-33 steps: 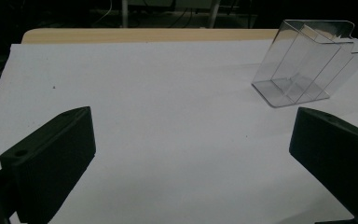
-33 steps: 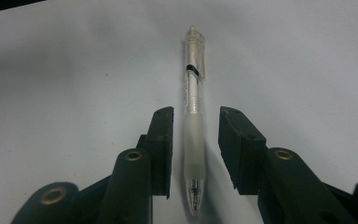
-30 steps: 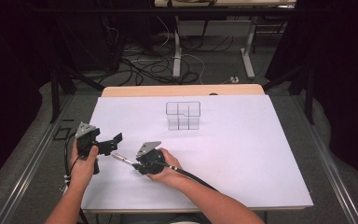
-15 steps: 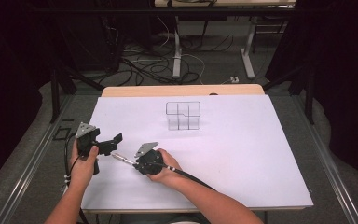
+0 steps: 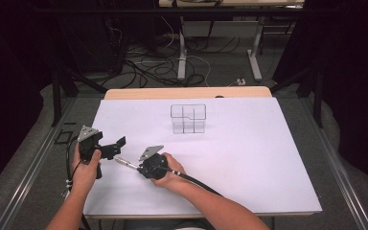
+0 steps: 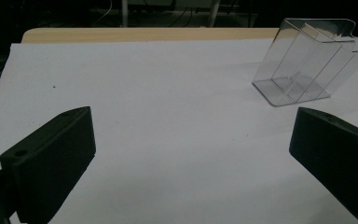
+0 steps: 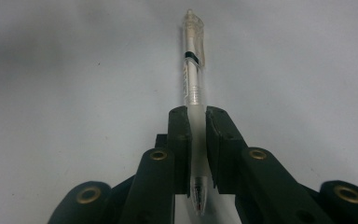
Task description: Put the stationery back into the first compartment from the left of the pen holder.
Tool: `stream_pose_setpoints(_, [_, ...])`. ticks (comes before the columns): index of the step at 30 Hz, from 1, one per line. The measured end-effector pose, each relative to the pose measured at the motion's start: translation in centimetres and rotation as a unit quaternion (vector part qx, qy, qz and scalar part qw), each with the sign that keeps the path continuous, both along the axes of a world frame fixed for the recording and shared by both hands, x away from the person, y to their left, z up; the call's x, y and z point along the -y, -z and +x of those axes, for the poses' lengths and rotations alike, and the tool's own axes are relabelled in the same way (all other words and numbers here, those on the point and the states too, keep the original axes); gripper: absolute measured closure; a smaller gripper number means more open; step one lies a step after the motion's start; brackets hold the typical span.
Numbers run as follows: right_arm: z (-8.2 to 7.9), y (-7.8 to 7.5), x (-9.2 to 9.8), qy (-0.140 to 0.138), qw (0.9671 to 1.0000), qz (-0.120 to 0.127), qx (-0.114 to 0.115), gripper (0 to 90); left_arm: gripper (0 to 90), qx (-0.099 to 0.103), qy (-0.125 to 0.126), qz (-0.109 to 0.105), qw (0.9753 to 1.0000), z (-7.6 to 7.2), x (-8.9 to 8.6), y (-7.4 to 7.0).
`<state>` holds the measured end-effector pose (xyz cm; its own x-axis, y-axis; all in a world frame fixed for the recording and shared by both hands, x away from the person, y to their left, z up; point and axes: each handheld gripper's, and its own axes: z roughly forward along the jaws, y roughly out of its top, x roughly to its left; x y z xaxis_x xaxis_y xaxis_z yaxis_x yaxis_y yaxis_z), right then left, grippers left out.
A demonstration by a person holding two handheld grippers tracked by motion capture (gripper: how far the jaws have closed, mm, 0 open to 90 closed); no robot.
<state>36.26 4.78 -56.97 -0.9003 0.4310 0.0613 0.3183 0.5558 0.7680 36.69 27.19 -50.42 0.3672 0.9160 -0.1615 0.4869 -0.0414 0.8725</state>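
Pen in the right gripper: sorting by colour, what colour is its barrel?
Clear, frosted at the grip; the pen shows best in the right gripper view.

Left hand-held gripper [image 5: 111, 148] gapes wide — right hand-held gripper [image 7: 196, 122] clamped tight.

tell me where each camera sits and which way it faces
High view: above the person's side, looking forward and down; both forearms, left gripper, right gripper.
Left gripper view: between its open jaws toward the clear divided organizer.
Right gripper view: along shut jaws clamping a clear pen.
Shared: white table sheet; high and left see the organizer.
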Motion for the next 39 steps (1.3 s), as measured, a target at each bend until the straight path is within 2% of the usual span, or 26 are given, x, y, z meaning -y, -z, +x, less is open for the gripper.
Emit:
stream_pose_setpoints(1, [-0.1,0.0,0.1,0.007,0.9999,0.002,-0.008,80.7,0.2,0.0,0.0,0.0,1.0,0.0,0.0,0.0])
stream_pose_setpoints(3, [0.1,-0.1,0.2,0.008,1.0,0.004,-0.002,80.8,0.2,0.0,0.0,0.001,1.0,0.0,0.0,0.0])
stream_pose_setpoints(6, [0.1,-0.3,0.6,0.011,0.9998,0.015,-0.006,80.8,0.2,0.0,0.0,0.003,1.0,0.0,0.0,0.0])
stream_pose_setpoints(9, [0.2,-0.6,1.0,0.014,0.9998,0.016,-0.004,80.8,0.2,-0.001,0.0,0.004,1.0,0.0,0.1,0.0])
stream_pose_setpoints(10, [0.2,-0.8,1.2,0.017,0.9997,0.017,-0.01,80.8,0.2,-0.001,0.001,0.005,1.0,-0.1,0.1,0.0])
stream_pose_setpoints(13, [0.3,-1.1,1.9,0.017,0.9997,0.018,-0.003,80.8,0.2,0.0,0.002,0.007,1.0,-0.1,0.1,0.0])
stream_pose_setpoints(14, [0.2,-1.3,2.1,0.022,0.9995,0.02,-0.009,80.8,0.2,0.0,0.002,0.008,1.0,-0.1,0.1,0.0])
stream_pose_setpoints(18, [0.2,-1.8,3.4,0.024,0.9995,0.017,-0.009,80.8,0.2,0.001,0.004,0.009,0.9999,-0.1,0.1,-0.1])
stream_pose_setpoints(19, [0.4,-1.9,3.7,0.02,0.9996,0.018,-0.003,80.8,0.2,0.004,0.002,0.004,1.0,-0.1,0.2,-0.1])
stream_pose_setpoints(20, [0.2,-2.1,4.1,0.026,0.9995,0.017,-0.01,80.8,0.2,0.004,0.003,0.005,1.0,-0.1,0.2,-0.1])
stream_pose_setpoints(22, [0.3,-2.4,4.9,0.029,0.9993,0.021,-0.01,80.8,0.2,0.004,0.004,0.004,1.0,-0.1,0.3,-0.1])
stream_pose_setpoints(30, [0.3,-3.9,8.0,0.033,0.9991,0.019,-0.018,80.8,0.2,0.006,0.027,0.023,0.9993,-0.1,1.0,-0.2])
stream_pose_setpoints(39, [1.0,-5.4,10.2,0.025,0.9993,0.015,-0.023,80.8,0.2,0.007,0.05,0.045,0.9977,-0.2,1.9,-0.4])
